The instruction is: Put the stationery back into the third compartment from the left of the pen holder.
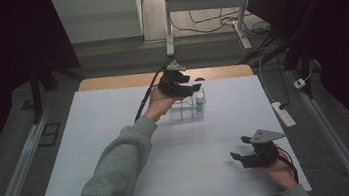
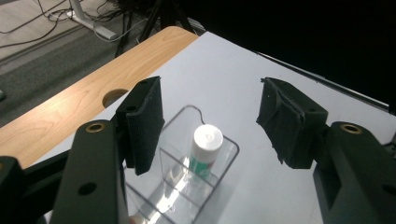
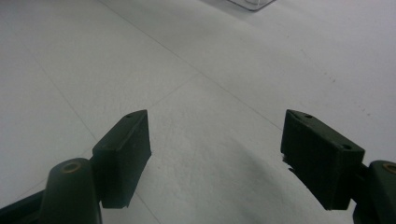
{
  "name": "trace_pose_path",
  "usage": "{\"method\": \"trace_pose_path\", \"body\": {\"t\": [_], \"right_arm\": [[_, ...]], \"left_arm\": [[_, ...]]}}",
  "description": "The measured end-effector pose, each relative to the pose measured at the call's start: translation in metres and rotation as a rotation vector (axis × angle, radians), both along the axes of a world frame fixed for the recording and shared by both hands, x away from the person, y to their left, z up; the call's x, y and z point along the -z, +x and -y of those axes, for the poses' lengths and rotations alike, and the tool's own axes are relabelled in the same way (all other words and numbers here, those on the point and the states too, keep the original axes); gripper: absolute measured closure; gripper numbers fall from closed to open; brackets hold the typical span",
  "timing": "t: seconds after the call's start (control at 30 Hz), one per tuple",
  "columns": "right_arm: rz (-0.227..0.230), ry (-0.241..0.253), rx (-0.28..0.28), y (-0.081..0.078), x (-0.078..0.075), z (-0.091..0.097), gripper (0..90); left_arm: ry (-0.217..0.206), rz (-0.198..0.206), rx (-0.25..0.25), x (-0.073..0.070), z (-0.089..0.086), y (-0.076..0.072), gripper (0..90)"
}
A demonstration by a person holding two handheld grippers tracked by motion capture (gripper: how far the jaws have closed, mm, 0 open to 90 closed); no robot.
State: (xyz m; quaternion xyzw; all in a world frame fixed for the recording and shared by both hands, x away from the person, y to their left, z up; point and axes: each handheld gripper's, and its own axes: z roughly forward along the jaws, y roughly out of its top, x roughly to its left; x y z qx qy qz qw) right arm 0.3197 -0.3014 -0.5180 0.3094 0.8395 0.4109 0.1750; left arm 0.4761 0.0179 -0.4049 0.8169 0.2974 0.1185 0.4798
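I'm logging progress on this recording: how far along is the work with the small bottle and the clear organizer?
Done: the white-capped bottle stands upright in an end compartment of the clear organizer. In hand: the left gripper hovers over it, jaws apart either side, touching nothing. The right gripper waits open above the white table. Left: probably closing on the bottle or organizer.

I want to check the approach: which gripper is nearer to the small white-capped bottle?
Left. The left gripper hovers open just above the bottle; the right gripper waits far off, near the table's front edge.
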Motion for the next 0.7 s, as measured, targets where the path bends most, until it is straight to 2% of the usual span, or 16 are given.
{"method": "trace_pose_path", "body": {"t": [0.3,0.5,0.7], "right_arm": [[-0.003,-0.006,-0.006,0.001,0.0,0.0,23.6],[0.011,0.011,0.006,0.0,-0.002,0.002,23.7],[0.019,0.003,0.008,-0.001,-0.003,0.001,23.9]], "left_arm": [[0.008,0.018,0.008,0.002,-0.022,-0.019,40.1],[0.014,0.032,0.003,0.006,-0.044,-0.04,40.0],[0.026,0.023,-0.012,0.011,-0.068,-0.059,40.9]]}}
